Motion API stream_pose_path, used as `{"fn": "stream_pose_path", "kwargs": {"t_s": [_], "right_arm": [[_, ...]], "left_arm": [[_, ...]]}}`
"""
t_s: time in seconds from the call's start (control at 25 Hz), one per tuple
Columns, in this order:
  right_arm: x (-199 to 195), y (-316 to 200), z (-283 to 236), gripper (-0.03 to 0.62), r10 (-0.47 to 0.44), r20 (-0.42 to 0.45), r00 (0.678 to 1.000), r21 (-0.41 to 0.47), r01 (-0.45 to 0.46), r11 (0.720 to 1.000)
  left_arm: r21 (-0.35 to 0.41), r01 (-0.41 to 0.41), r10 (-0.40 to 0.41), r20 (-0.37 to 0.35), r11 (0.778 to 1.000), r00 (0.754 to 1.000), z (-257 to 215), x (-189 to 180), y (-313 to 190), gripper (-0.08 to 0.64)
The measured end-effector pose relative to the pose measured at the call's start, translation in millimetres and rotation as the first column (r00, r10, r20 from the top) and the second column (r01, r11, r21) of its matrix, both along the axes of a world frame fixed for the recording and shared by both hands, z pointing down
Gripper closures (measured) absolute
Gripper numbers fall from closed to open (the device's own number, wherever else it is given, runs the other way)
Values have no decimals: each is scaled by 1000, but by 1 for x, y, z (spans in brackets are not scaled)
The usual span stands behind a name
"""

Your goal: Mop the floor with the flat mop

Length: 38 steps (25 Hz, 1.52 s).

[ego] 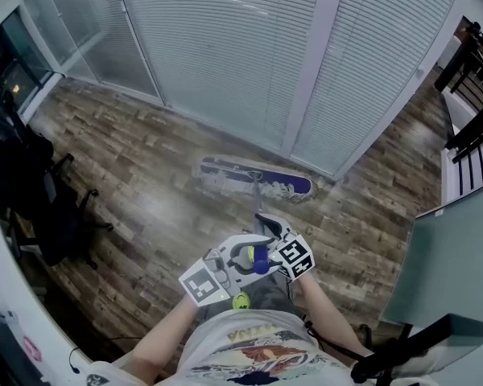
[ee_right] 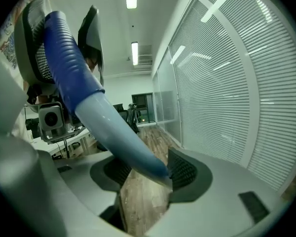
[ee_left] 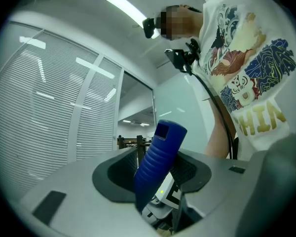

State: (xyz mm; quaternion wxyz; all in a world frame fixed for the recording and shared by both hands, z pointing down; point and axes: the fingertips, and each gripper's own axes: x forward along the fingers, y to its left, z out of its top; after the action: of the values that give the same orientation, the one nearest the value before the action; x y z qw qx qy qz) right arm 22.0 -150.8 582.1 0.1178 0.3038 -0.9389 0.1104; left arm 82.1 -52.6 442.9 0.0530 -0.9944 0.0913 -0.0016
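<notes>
flat mop [ego: 256,177] is sitting on the floor [ego: 145,175], left gripper [ee_left: 154,176] clamping its blue grip [ee_left: 160,154], right gripper [ee_right: 147,174] clamping the pole [ee_right: 119,128], jaws wide.

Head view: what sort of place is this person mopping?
Most likely an office. It has glass partition walls covered by slatted blinds, a black office chair at the left, and wood-look plank flooring.

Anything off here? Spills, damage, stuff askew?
Nothing stands out. The mop head lies flat on the wood floor by the blinds; the left gripper and right gripper both clamp the handle. No spills visible.
</notes>
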Motion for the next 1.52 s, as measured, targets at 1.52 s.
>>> {"fn": "stream_pose_path", "kwargs": {"t_s": [1.52], "right_arm": [[-28,147,4,379,-113,-19,993,-57,112,992]], "left_arm": [[-59,81,-79,33,995,996,-1,-14,142,364]]}}
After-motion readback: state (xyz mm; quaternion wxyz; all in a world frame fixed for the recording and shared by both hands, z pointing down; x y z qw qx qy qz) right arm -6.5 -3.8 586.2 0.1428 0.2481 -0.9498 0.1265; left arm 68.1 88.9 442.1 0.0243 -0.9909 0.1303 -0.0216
